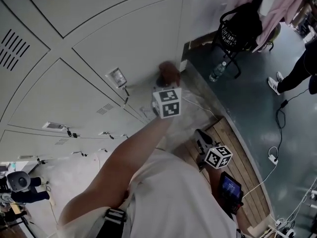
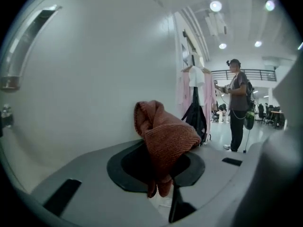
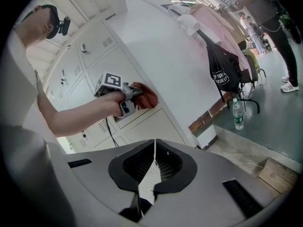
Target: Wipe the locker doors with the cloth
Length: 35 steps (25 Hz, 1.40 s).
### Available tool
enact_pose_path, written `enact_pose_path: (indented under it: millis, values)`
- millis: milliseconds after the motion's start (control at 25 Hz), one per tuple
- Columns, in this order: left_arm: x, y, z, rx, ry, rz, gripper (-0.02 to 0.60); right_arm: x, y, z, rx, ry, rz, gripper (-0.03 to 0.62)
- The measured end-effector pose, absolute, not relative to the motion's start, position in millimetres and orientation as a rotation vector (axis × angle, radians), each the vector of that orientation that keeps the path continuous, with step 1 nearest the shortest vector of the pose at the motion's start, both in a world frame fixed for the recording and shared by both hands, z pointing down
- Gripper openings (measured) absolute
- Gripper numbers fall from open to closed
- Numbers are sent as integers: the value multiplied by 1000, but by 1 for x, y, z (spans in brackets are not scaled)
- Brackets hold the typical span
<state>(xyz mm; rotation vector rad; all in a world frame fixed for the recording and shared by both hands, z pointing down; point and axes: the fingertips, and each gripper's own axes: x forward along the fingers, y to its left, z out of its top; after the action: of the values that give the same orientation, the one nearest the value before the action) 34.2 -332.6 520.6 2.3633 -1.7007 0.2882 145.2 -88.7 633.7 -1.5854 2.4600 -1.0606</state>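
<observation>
**Forearm (image 1: pixel 126 157) out, cloth (image 2: pixel 163 136) at the door (image 1: pixel 124 38)**

Stretched from the shoulder, the bare forearm carries the left gripper (image 1: pixel 165 83) to the white lockers. Its jaws are clamped on the red-brown cloth, which bunches above them right against the door, near that door's right edge. Lower, beside the person's body and well apart from the lockers, hangs the right gripper (image 3: pixel 155 150), its jaws closed together on nothing. Past the lockers' end a bottle (image 1: pixel 217 72) stands on the floor near a black bag (image 1: pixel 240 26).
</observation>
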Motion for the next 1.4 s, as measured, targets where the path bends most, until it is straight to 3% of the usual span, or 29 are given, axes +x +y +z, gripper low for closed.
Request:
enact_pose_path:
  millis: [200, 360, 880, 1400]
  values:
    - [90, -355, 506, 2476, -1595, 370, 80, 156, -87, 630, -1613, 2419, -1045, 20]
    - [82, -353, 459, 2407, -1583, 191, 80, 153, -85, 631, -1585, 2420, -1046, 20]
    - [-81, -282, 432, 1996, -1664, -148, 80, 114, -85, 639, -1391, 2572, -1078, 20]
    - [-191, -229, 381, 2147, -2255, 75, 80, 92, -89, 640, -1296, 2642, -1081, 20]
